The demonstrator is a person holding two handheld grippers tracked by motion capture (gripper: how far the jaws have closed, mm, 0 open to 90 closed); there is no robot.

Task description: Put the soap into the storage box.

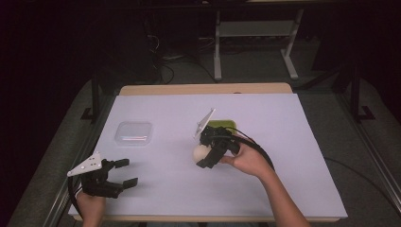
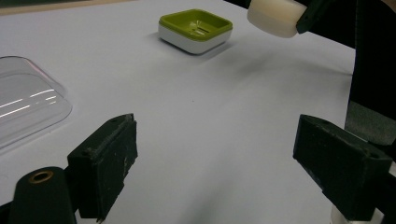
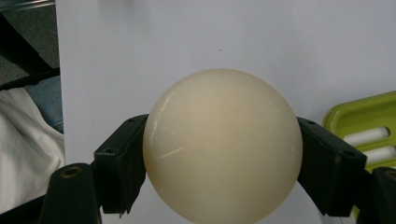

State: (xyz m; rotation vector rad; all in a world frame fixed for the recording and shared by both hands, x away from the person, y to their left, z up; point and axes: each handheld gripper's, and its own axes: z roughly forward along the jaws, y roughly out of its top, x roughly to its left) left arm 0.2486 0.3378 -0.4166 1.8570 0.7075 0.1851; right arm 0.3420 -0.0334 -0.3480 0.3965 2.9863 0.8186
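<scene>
Jaws of the right gripper (image 1: 206,156) are clamping a cream soap (image 3: 222,145), while the left gripper (image 1: 124,172) is sitting with its jaws spread wide and holding nothing.

At the middle of the high view the right hand (image 1: 249,160) is holding the soap just above the white tabletop (image 1: 283,142), right beside the green dish (image 1: 226,125) that is peeking out behind the gripper. In the right gripper view the soap is bulging round between both black jaws, with the dish lying at the right edge of the frame. A clear lid (image 1: 134,134) is lying flat at the middle left of the high view, well apart from the dish. The left gripper is resting at the lower left, near the tabletop's front edge, held by the left hand (image 1: 90,205).
</scene>
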